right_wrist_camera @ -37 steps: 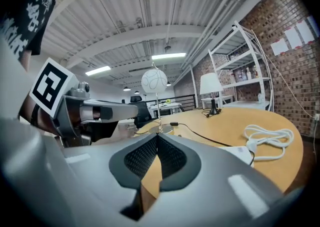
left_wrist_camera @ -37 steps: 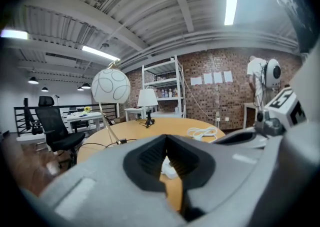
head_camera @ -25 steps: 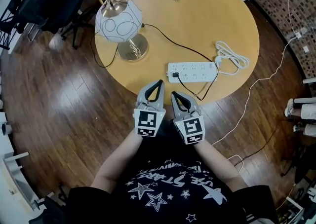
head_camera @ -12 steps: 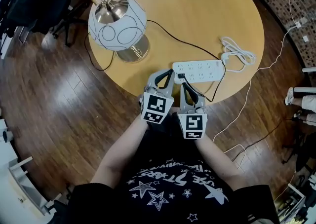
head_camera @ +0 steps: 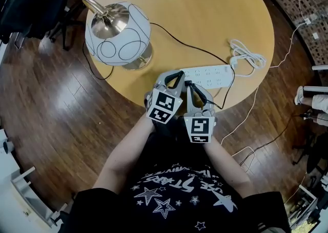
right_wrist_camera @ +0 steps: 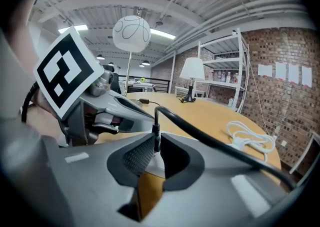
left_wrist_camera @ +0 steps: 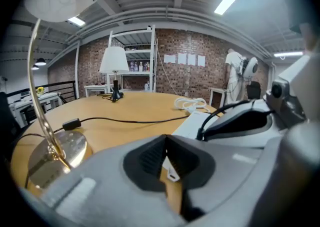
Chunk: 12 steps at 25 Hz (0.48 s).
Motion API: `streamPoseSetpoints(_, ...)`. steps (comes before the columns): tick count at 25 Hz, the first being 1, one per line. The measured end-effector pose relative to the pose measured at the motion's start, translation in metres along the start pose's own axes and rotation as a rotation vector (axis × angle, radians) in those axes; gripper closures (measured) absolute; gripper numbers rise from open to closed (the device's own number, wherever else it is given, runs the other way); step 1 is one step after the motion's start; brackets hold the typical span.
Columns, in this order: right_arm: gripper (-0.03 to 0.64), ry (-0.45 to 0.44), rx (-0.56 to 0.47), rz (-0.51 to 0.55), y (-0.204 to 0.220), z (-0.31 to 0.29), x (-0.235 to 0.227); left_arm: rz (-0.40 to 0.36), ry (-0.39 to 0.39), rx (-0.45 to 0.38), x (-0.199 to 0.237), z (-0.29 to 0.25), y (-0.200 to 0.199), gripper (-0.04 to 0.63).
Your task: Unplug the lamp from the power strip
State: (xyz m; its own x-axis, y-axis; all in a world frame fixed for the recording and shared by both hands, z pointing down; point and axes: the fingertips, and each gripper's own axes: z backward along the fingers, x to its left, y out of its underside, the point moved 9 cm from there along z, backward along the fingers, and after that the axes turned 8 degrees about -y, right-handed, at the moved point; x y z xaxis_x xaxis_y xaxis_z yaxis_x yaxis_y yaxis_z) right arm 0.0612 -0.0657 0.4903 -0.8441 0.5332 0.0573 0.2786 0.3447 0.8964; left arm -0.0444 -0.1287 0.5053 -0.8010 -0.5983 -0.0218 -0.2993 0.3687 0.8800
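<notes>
Left gripper (head_camera: 179, 75), right gripper (head_camera: 189, 85) clenched empty beside upright lamp plug (right_wrist_camera: 155, 123), left end of power strip (head_camera: 211, 75) lying crosswise.

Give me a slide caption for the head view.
The right gripper pinches the lamp plug at the power strip; left gripper alongside.

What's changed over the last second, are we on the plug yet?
Both grippers moved forward from the table edge to the power strip. The left gripper, shut, now sits at the strip's left end. The right gripper appears to have closed on the lamp plug, which is still in its socket. The lamp, strip and white cord stayed put.
</notes>
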Motion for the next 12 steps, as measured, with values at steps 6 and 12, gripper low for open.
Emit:
streamPoseSetpoints(6,0.518,-0.028,0.0,0.035,-0.002,-0.003,-0.009,-0.028,0.073,0.038,-0.004,-0.01,0.001,0.591)
streamPoseSetpoints(12,0.403,-0.123,0.016,0.066,0.0,-0.006,-0.015,-0.032,0.085,0.082,0.004,-0.018,-0.005,0.591)
